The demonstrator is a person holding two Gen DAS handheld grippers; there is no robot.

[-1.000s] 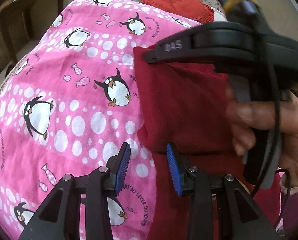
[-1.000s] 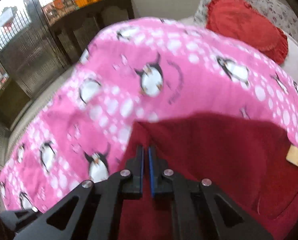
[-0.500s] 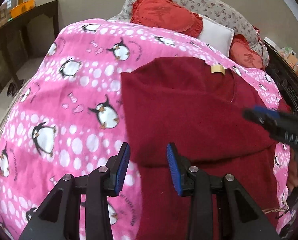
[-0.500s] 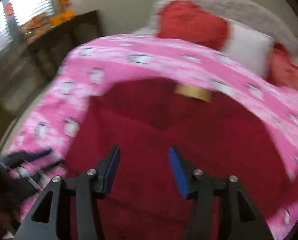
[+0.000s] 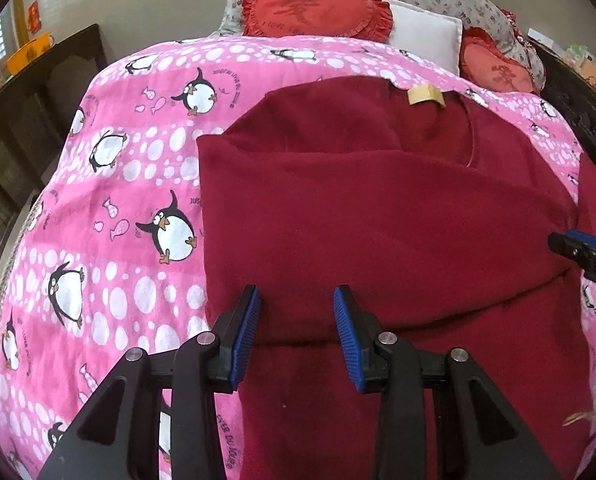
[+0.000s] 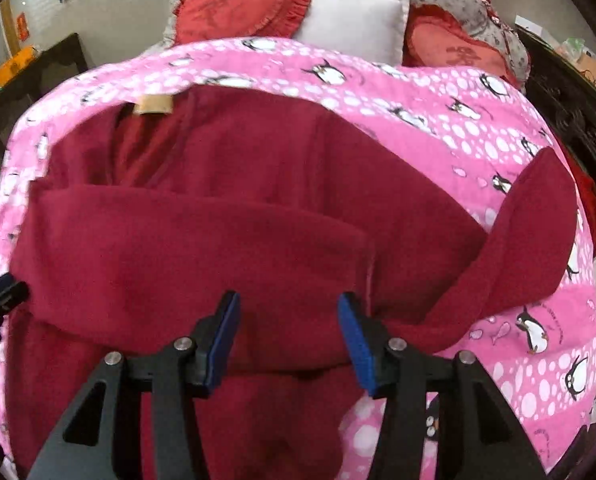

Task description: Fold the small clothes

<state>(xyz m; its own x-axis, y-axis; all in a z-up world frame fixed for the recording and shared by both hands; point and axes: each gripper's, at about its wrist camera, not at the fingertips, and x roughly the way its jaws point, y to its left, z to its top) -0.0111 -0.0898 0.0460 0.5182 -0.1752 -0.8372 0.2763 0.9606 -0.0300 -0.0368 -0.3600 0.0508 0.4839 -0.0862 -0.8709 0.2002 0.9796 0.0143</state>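
A dark red garment (image 5: 370, 216) with a tan neck label (image 5: 424, 95) lies on the pink penguin blanket (image 5: 110, 200). Its left side is folded over across the body. My left gripper (image 5: 296, 320) is open and empty, just above the garment's near left part. My right gripper (image 6: 288, 328) is open and empty, above the garment's (image 6: 226, 232) near right part; its tip shows at the right edge of the left wrist view (image 5: 578, 248). The right sleeve (image 6: 530, 240) still lies spread out on the blanket (image 6: 438, 120). The label (image 6: 154, 104) shows at the collar.
Red frilled cushions (image 5: 314, 8) and a white pillow (image 6: 354, 24) lean at the head of the bed. Dark wooden furniture (image 5: 38, 92) stands to the left, and a dark carved bed frame (image 6: 570, 92) runs along the right.
My right gripper let go of the garment's left side after carrying it over the body, opened, and drew back to the right. My left gripper pulled back a little, still open.
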